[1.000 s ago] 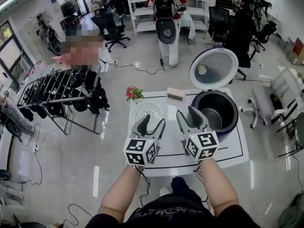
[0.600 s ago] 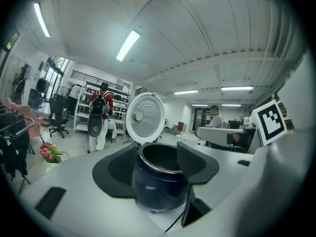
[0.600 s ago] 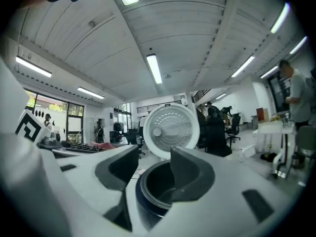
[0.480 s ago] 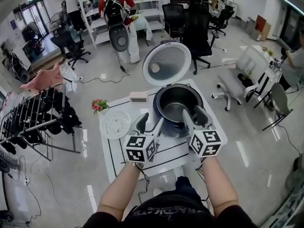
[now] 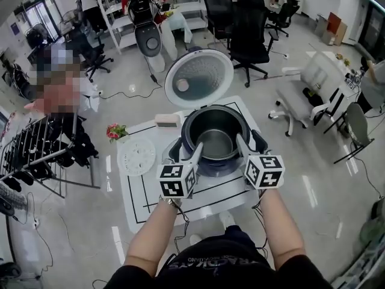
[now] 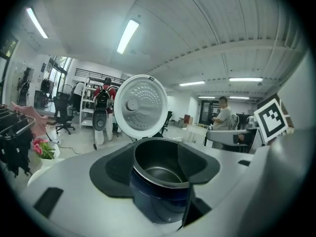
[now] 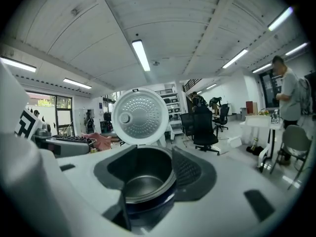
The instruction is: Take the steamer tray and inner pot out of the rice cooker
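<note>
The dark-blue rice cooker (image 5: pixel 203 163) stands on the white table (image 5: pixel 150 191), its round lid (image 5: pixel 198 78) raised at the back. The metal inner pot (image 5: pixel 215 132) sits in it, empty. A white perforated steamer tray (image 5: pixel 136 156) lies flat on the table to the cooker's left. My left gripper (image 5: pixel 185 152) is open at the cooker's front left side. My right gripper (image 5: pixel 250 143) is at its front right, jaws just opening. In both gripper views the pot (image 6: pixel 160 162) (image 7: pixel 143 174) shows in the gap beyond the dark pads (image 6: pixel 114 168) (image 7: pixel 193 174), which press on nothing.
A small pinkish box (image 5: pixel 167 120) and a flower bunch (image 5: pixel 114 131) sit at the table's back left. A clothes rack (image 5: pixel 42 152) stands left, office chairs (image 5: pixel 249 26) behind the cooker, white chairs (image 5: pixel 301 101) to the right. People stand at shelves far back.
Both grippers have travelled from the table's middle, in front of the tray, to either side of the cooker's front. The cooker now sits in the middle of the head view.
</note>
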Motion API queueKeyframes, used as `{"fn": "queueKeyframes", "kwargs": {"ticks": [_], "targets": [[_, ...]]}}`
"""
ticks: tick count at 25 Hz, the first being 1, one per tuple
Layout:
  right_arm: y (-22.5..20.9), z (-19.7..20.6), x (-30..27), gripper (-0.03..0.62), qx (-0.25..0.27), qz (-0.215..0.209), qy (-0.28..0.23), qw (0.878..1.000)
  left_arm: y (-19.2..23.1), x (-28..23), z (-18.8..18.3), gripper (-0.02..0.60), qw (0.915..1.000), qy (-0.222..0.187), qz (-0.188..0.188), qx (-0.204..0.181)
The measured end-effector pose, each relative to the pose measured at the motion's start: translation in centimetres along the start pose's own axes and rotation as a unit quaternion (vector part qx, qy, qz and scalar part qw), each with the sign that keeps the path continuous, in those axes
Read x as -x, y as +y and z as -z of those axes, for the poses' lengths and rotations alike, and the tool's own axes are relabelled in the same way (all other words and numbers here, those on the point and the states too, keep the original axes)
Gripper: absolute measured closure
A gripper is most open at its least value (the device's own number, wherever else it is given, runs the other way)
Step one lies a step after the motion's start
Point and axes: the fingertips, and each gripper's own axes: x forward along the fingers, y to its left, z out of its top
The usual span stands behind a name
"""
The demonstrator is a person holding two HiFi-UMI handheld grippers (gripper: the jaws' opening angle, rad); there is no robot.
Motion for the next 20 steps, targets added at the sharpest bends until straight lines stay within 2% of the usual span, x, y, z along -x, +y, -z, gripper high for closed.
{"fn": "queueKeyframes", "kwargs": {"ticks": [8, 13, 20], "targets": [[-2.8, 3.6, -4.8, 0.367, 0.018, -0.002, 0.081, 0.997, 2.3, -2.7, 2.7, 0.298, 0.9965, 0.052, -0.065, -0.002], [-4.1, 5.1, -6.9, 0.349, 0.051, 0.008, 0.121, 0.991, 3.0, -4.0, 4.3, 0.291, 0.9921, 0.08, -0.096, -0.009], [-5.1, 6.3, -9.4, 0.332, 0.078, 0.008, 0.158, 0.984, 4.0, -6.2, 4.8, 0.285, 0.9848, 0.102, -0.132, -0.049]]}}
